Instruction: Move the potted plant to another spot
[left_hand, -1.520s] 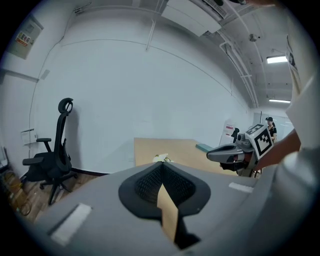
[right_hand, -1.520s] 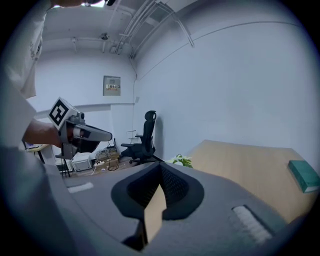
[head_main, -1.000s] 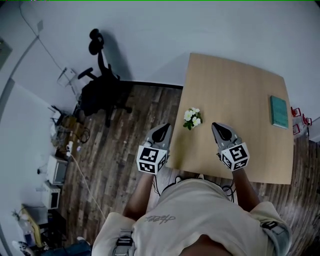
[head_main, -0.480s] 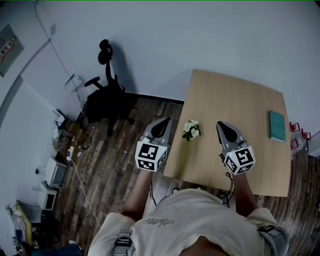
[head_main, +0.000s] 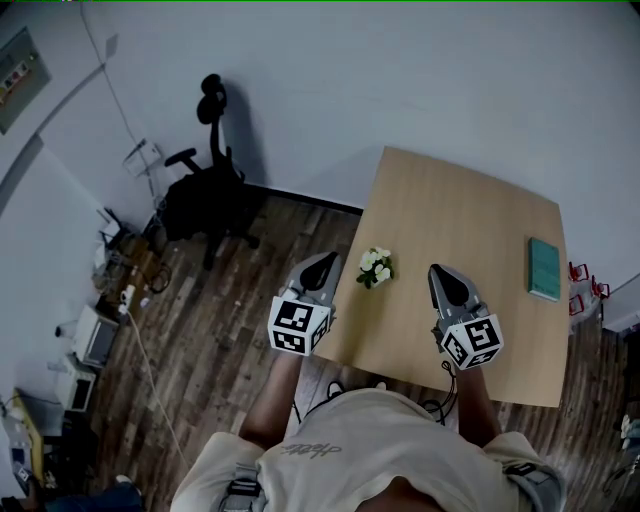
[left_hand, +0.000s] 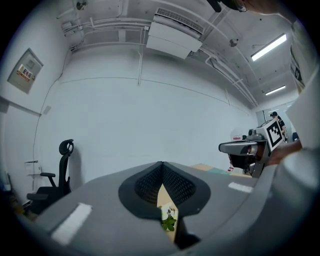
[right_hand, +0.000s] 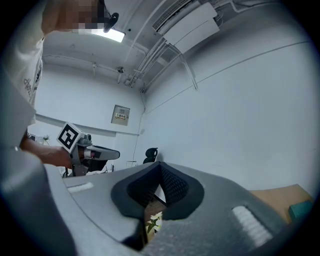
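Note:
A small potted plant (head_main: 375, 267) with white flowers and green leaves stands on the wooden table (head_main: 470, 230), near its left edge. My left gripper (head_main: 322, 266) hovers to the plant's left and my right gripper (head_main: 443, 278) to its right; neither touches it. Both point away from me, jaw tips together, nothing held. In the left gripper view the shut tips (left_hand: 162, 170) meet and the plant (left_hand: 168, 217) shows through the gap behind them, with the right gripper (left_hand: 240, 147) off to the side. The right gripper view shows its shut tips (right_hand: 160, 167), the plant (right_hand: 154, 222) and the left gripper (right_hand: 107, 153).
A teal book (head_main: 544, 268) lies near the table's right edge. A black office chair (head_main: 205, 195) stands on the wood floor at the left, by the white wall. Boxes, devices and cables (head_main: 95, 335) crowd the floor at far left.
Both grippers have risen a little, still on either side of the plant. The head view has shifted, so the table looks smaller and farther. The plant has stayed put.

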